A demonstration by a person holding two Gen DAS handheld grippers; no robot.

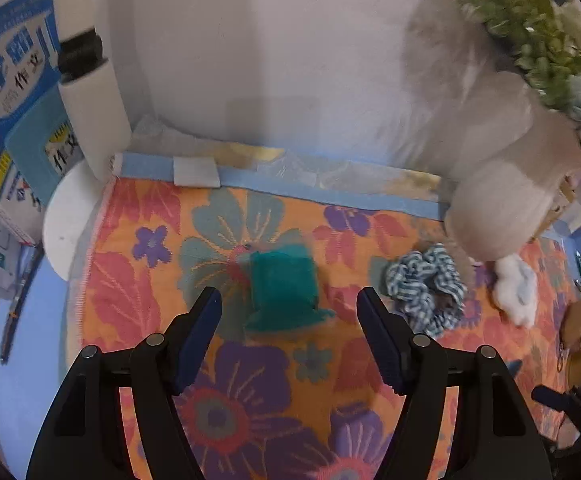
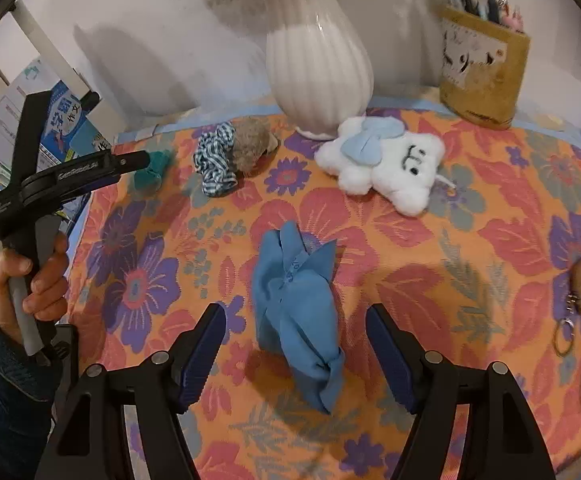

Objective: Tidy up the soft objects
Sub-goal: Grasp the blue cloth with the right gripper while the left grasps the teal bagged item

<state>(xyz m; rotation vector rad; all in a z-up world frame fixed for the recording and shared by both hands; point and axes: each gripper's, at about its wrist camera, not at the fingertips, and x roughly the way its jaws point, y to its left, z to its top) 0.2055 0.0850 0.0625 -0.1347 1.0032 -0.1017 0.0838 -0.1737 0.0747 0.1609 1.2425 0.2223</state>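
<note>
While both grippers point down at the orange cloth with big red and purple flowers (image 2: 430, 248), nothing is gripped yet, so I judge the step in hand is the approach to the first soft objects.

In the right wrist view the tall white ribbed ceramic vase (image 2: 318, 64) stands at the upper centre. Just below it, to the right, lies the white cloud-shaped plush toy with a pale blue bow and a stitched face (image 2: 386, 168). The crumpled blue cloth (image 2: 296, 304) lies at the lower centre, between the fingers of the right gripper (image 2: 295, 354), which stand apart and do not touch it. The next move, I think, calls for lowering over the cloth and closing on its thick middle, because a thin edge can slip out.

In the left wrist view the small teal folded cloth (image 1: 282, 284) lies at the centre, just beyond the open left gripper (image 1: 289, 336). Its fingers are also apart and hold nothing. The blue and white striped scrunchie (image 1: 424, 288) lies to the right of it, next to a grey-brown fuzzy object (image 2: 250, 144).

Concerning writing, the blue books (image 1: 14, 76) at the upper left show Chinese characters, where I can read "作文". The white lettering on the black left gripper handle is too blurred to read.
</note>
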